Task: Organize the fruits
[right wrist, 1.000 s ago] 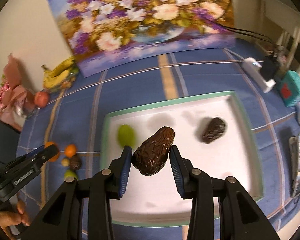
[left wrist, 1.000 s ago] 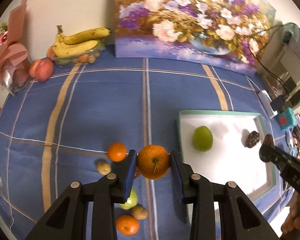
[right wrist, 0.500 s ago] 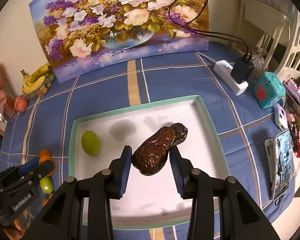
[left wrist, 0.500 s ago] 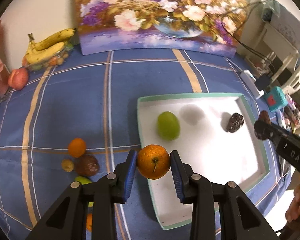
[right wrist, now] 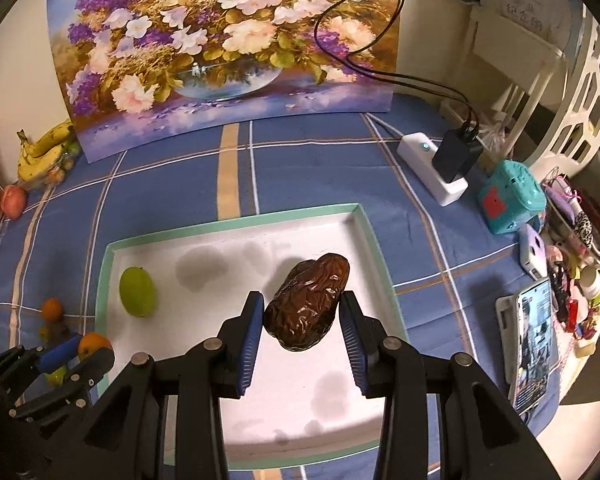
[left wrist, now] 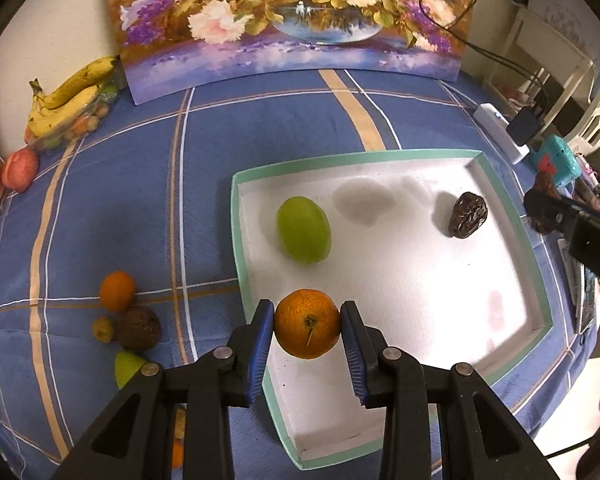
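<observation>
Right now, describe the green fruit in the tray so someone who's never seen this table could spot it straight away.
Find the white tray with the mint-green rim on the blue checked tablecloth, in front of the flower painting. The green fruit lies inside it near the left wall. It is smooth, oval and pale green, unlike the dark wrinkled date across the tray.

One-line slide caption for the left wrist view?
Left tongs grip an orange over the tray holding a green fruit and a date.
</observation>
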Motion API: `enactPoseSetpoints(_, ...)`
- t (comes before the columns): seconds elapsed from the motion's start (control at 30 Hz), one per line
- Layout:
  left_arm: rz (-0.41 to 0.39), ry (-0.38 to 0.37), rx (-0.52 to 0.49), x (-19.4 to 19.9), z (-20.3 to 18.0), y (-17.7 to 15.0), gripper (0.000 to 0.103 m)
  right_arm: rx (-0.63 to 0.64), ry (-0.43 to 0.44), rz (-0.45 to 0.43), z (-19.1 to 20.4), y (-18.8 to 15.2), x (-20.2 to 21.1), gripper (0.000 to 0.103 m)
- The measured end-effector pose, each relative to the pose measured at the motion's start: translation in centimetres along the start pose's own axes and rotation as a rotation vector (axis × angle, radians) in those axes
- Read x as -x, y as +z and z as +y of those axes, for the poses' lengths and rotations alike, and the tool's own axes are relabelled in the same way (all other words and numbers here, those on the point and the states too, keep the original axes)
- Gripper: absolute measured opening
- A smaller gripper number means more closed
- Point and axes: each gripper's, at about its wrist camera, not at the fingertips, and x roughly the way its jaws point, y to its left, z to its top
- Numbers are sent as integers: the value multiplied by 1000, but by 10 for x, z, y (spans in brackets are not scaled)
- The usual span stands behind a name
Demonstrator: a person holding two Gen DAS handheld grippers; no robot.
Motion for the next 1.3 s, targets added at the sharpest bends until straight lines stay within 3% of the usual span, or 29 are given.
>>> enactPoseSetpoints(0.57, 33, 29, -20, -23, -18, 3, 36, 6, 11, 16, -13, 7, -11, 40)
enactPoseSetpoints(1.3, 75, 63, -34, -45, -26, 3, 37, 48, 3, 159, -9, -12, -54, 40)
